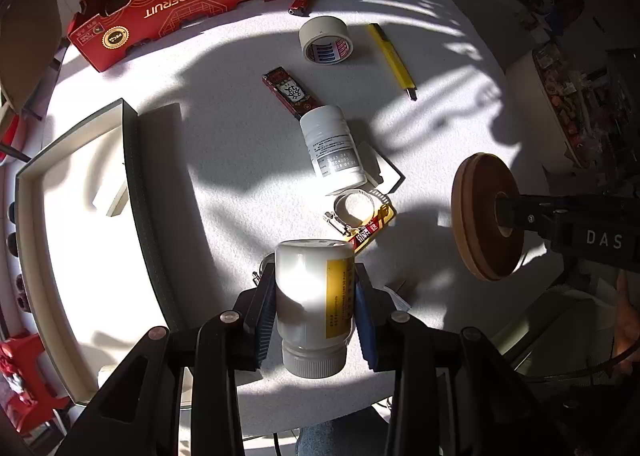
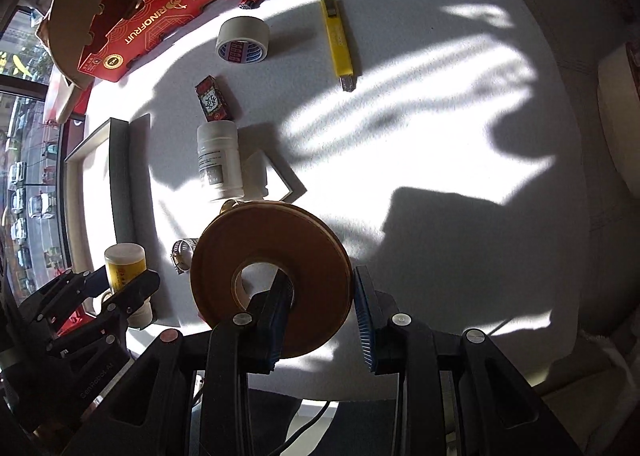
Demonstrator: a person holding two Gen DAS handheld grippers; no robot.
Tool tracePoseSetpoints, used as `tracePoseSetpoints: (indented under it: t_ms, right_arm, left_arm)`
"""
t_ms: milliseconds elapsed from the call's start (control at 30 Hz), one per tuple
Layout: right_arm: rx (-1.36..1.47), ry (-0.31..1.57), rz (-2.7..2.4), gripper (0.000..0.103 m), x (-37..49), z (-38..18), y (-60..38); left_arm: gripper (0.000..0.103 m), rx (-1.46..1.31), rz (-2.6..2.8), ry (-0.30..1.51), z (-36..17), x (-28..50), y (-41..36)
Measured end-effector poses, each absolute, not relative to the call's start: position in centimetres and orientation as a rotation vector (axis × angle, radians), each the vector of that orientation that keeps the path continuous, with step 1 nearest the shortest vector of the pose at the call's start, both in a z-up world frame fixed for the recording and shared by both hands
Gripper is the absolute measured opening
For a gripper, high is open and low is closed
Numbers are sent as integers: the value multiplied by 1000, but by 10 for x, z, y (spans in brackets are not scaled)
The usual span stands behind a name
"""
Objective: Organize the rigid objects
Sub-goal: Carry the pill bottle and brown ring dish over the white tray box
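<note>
My left gripper [image 1: 315, 310] is shut on a white bottle with a yellow label [image 1: 314, 296], cap toward the camera, held above the table; it also shows in the right wrist view [image 2: 125, 268]. My right gripper [image 2: 322, 306] is shut on a brown tape roll [image 2: 272, 280], one finger through its hole and one outside the rim; the roll also shows in the left wrist view [image 1: 486, 215]. A grey open tray [image 1: 80, 223] lies to the left. A second white bottle [image 1: 334, 145] lies on its side mid-table.
On the white table lie a beige tape roll [image 1: 325, 40], a yellow utility knife [image 1: 394, 59], a red card pack [image 1: 290, 91], a red lighter [image 1: 303, 1], a metal hose clamp [image 1: 354, 211] and a red cardboard box [image 1: 180, 3] at the back left.
</note>
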State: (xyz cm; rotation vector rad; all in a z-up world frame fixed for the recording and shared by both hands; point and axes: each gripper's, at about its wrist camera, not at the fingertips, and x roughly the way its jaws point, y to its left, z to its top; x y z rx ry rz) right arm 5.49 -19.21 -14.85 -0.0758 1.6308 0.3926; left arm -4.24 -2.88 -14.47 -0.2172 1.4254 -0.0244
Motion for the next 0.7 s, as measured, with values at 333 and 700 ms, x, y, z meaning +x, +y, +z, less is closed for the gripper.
tracePoseSetpoints:
  t_ms: [333, 700]
  right_arm:
    - [-164, 1593, 439, 32, 53, -134, -160]
    - [-234, 1565, 486, 32, 46, -129, -122]
  left_arm:
    - [38, -292, 36, 1363, -136, -56, -2]
    - [38, -393, 150, 1326, -136, -80, 45]
